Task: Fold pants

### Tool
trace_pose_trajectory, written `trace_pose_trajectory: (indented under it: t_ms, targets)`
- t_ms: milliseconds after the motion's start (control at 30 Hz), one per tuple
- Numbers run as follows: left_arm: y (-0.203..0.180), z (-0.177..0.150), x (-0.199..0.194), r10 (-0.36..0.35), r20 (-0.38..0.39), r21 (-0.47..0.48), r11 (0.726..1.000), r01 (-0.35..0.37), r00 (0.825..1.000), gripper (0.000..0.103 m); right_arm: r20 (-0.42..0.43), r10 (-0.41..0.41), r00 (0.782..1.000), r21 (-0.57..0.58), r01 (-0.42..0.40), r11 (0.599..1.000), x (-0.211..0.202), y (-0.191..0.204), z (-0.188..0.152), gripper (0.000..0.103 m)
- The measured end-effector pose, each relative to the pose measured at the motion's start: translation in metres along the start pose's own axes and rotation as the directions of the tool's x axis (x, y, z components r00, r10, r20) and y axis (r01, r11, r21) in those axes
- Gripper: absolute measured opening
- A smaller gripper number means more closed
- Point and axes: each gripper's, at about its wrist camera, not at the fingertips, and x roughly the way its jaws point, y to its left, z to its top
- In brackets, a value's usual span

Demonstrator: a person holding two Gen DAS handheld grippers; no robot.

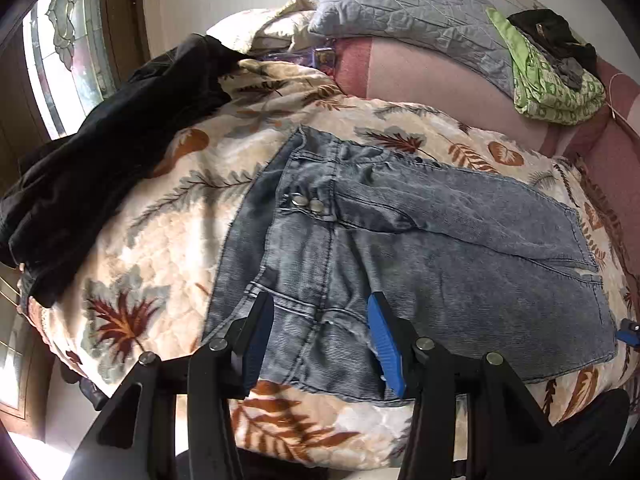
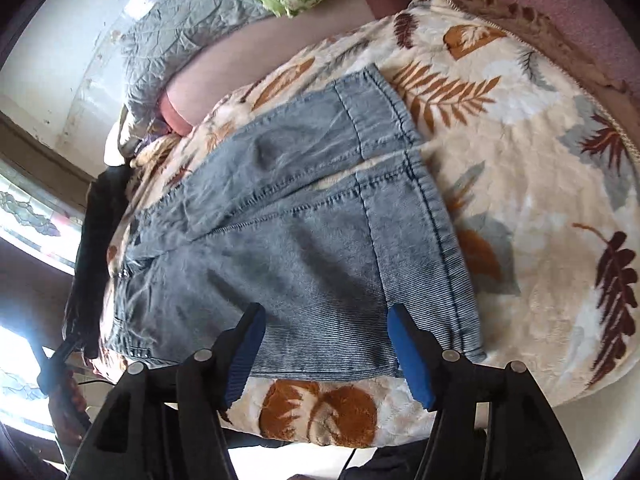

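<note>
Light blue denim pants [image 1: 420,248] lie folded flat on a leaf-print blanket [image 1: 160,240], waistband and metal buttons [image 1: 306,203] to the left, leg hems to the right. My left gripper [image 1: 320,312] is open, its blue-padded fingers [image 1: 382,332] spread just above the waist end near the front edge. In the right wrist view the pants [image 2: 288,248] show their hems [image 2: 404,184]. My right gripper [image 2: 326,320] is open over the hem end, holding nothing. Its tip [image 1: 628,334] shows at the left view's right edge.
A black garment [image 1: 112,152] is heaped on the blanket's left side. A grey quilted pillow [image 1: 408,12] and a folded green cloth [image 1: 556,84] with dark items on top lie on the pink sheet [image 1: 432,76] behind. A stained-glass window [image 1: 60,48] is at left.
</note>
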Motion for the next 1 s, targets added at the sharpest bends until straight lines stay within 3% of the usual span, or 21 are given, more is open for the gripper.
trace_pose_trajectory:
  t_ms: [67,167,333,433,533,600,633,667,700,800,900,1000]
  targets:
    - [-0.01,-0.01,0.024,-0.016,-0.049,0.006,1.0,0.016,0.999,0.05,-0.08,-0.084,0.993,0.031,0.087,0.996,0.028,-0.011,-0.008,0.067]
    - [-0.009,-0.033,0.072,0.025,-0.214,0.001,1.0,-0.025,0.977,0.052,-0.072,-0.072,0.995,0.039,0.075,0.996,0.027,-0.016,-0.01,0.067]
    - [-0.011,-0.025,0.048,0.005,-0.146,0.012,1.0,-0.003,0.989,0.052,-0.069,-0.095,0.993,0.028,0.097,0.995,0.009,-0.013,-0.003,0.067]
    - [-0.01,-0.001,0.031,-0.01,-0.068,0.0,1.0,0.01,0.998,0.052,-0.025,-0.052,0.998,0.018,0.053,0.998,-0.003,-0.005,0.008,0.067]
    - [-0.008,0.019,0.035,-0.032,-0.046,-0.026,0.999,0.031,0.998,0.053,-0.022,-0.029,0.999,0.001,0.029,1.0,0.007,0.004,0.014,0.077]
    - [-0.007,0.022,0.057,-0.024,-0.099,-0.038,0.999,0.021,0.995,0.063,-0.113,-0.078,0.991,0.017,0.08,0.997,0.035,-0.002,0.013,0.081]
    - [-0.007,0.018,0.076,-0.006,-0.169,-0.038,0.999,0.0,0.986,0.066,-0.165,-0.089,0.982,0.037,0.096,0.995,0.047,-0.008,0.011,0.082]
    - [-0.006,0.01,0.095,0.018,-0.263,-0.023,0.999,-0.025,0.965,0.067,-0.15,-0.09,0.985,0.029,0.096,0.995,0.047,-0.007,0.012,0.083]
    - [-0.005,0.006,0.102,0.018,-0.268,-0.008,1.0,-0.021,0.963,0.069,-0.162,-0.093,0.982,0.023,0.098,0.995,0.045,-0.003,0.015,0.083]
    - [-0.01,0.025,0.083,0.008,-0.206,0.02,1.0,-0.004,0.979,0.069,-0.129,-0.026,0.991,0.02,0.029,0.999,0.028,0.008,0.035,0.083]
    - [-0.009,0.07,0.065,-0.009,-0.07,0.012,1.0,0.01,0.997,0.07,-0.06,-0.032,0.998,-0.029,0.03,0.999,0.017,0.021,0.072,0.083]
    - [0.004,0.121,0.08,-0.018,-0.036,-0.039,0.999,0.016,0.999,0.069,-0.005,-0.052,0.999,-0.043,0.052,0.998,0.023,0.023,0.121,0.083]
